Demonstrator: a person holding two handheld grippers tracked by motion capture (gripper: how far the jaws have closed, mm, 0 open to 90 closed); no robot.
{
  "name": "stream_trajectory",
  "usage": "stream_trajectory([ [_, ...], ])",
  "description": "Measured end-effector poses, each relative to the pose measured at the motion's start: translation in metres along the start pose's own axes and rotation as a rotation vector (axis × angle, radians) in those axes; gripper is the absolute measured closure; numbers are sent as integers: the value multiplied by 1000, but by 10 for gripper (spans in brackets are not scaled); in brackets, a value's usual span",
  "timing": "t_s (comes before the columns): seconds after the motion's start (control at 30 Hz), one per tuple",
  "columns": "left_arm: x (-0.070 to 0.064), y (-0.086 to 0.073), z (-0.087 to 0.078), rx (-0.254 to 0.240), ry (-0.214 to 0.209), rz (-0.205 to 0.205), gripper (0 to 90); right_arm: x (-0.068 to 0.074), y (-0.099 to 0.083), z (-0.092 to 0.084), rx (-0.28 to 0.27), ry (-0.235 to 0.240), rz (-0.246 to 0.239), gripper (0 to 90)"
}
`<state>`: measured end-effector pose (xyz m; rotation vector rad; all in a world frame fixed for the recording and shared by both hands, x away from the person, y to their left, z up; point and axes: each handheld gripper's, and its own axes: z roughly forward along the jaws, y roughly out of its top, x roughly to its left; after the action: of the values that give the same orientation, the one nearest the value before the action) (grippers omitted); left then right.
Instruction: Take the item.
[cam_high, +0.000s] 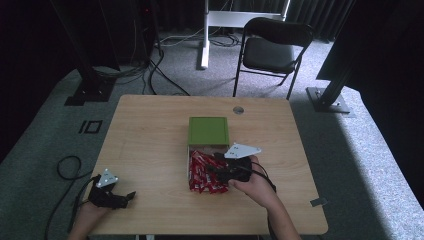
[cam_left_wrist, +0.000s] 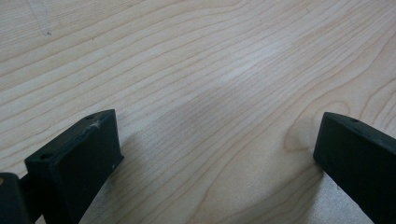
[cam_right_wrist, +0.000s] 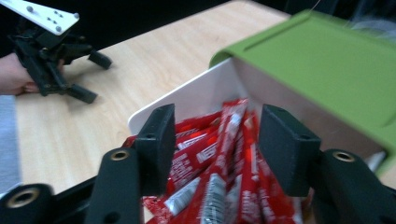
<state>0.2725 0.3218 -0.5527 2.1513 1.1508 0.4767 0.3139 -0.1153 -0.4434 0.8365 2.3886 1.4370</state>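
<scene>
Sachets (cam_high: 202, 172): red sticks piled in our white box (cam_right_wrist: 196, 95), table (cam_high: 150, 150) centre, green lid (cam_high: 208, 130) at far side.
Right gripper (cam_right_wrist: 215, 140): over pile, jaws half apart around sachets, grip unclear to us.
Left gripper (cam_high: 120, 197): near-left on table, jaws wide, empty.

The table (cam_left_wrist: 224, 70) is smooth, pale wood with wavy lines. The red packets (cam_right_wrist: 219, 172) are shiny plastic. The green lid (cam_right_wrist: 322, 60) looks matt.
</scene>
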Motion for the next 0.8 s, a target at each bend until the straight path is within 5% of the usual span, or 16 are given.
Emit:
stream_trajectory([
  [0.2, 0, 0, 0, 0, 0, 0, 14, 5, -4, 14, 46, -14, 0, 600],
  [0.33, 0, 0, 0, 0, -1, -1, 15, 9, -5, 24, 90, -35, 9, 600],
  [0.63, 0, 0, 0, 0, 0, -1, 15, 15, -8, 45, 184, -120, 6, 707],
  [0.8, 0, 0, 0, 0, 0, -1, 15, 19, -5, 50, 190, -183, 18, 704],
])
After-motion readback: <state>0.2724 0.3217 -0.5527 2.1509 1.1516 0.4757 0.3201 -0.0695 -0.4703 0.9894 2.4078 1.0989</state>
